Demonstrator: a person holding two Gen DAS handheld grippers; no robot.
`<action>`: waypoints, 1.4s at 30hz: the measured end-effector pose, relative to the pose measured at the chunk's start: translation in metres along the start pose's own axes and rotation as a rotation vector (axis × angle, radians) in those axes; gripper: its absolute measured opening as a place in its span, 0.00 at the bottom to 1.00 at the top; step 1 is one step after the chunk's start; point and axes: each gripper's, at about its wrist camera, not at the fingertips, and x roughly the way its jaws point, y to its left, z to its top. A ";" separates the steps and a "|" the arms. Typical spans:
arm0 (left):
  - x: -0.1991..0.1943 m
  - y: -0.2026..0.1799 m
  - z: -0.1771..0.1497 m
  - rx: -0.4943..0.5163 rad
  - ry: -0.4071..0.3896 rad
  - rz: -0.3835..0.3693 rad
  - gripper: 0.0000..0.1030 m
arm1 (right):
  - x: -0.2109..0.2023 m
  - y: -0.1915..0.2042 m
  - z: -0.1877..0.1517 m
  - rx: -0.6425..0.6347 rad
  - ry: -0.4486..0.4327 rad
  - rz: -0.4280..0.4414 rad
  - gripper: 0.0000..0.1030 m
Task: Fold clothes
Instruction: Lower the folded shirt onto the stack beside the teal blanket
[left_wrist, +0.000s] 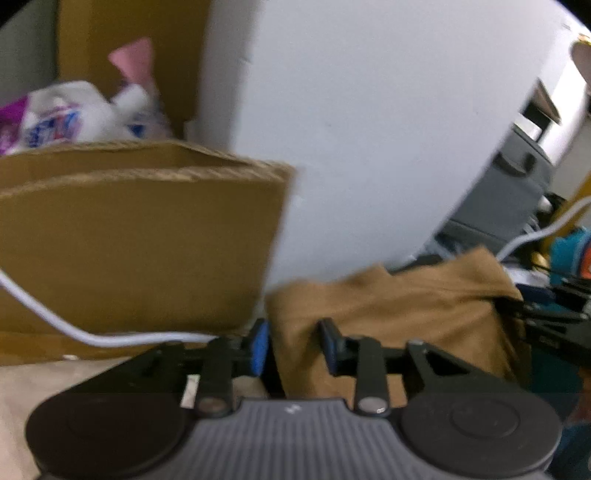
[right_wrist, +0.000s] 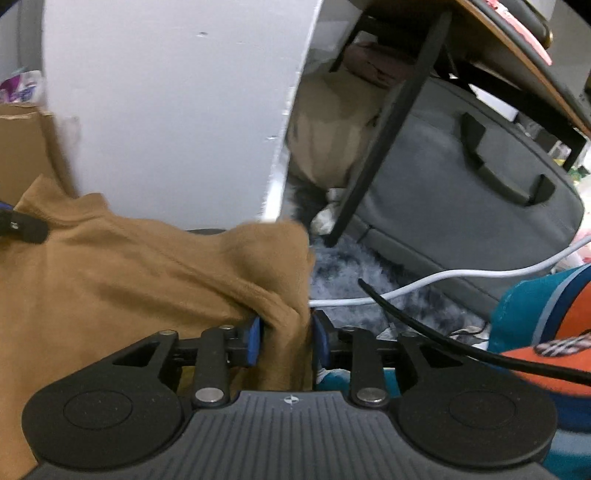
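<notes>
Laying-down step: left gripper (left_wrist: 293, 345) and right gripper (right_wrist: 287, 341) jaws stand spread around the brown garment (right_wrist: 147, 266), unpinched; next, smooth and refold.

Each gripper, left (left_wrist: 293, 345) and right (right_wrist: 286, 341), has a dark grey ribbed body at six o'clock in its own view, bearing a small white mark near its top edge. Two round black discs flank that body at about seven and five o'clock. Black link bars with silver screw heads run up to two black fingers, each lined with a blue pad (left_wrist: 259, 345). A white cable (left_wrist: 55, 317) trails off toward nine o'clock beside the left one.
</notes>
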 end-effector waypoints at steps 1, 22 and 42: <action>-0.003 0.003 0.002 -0.004 -0.008 0.012 0.30 | -0.001 -0.002 0.002 0.003 -0.006 -0.003 0.34; -0.049 -0.030 -0.062 0.103 0.002 -0.118 0.25 | -0.035 0.003 -0.037 0.148 -0.054 0.135 0.29; -0.051 -0.034 -0.069 0.145 0.004 -0.050 0.17 | -0.010 0.002 -0.010 0.090 -0.073 0.034 0.06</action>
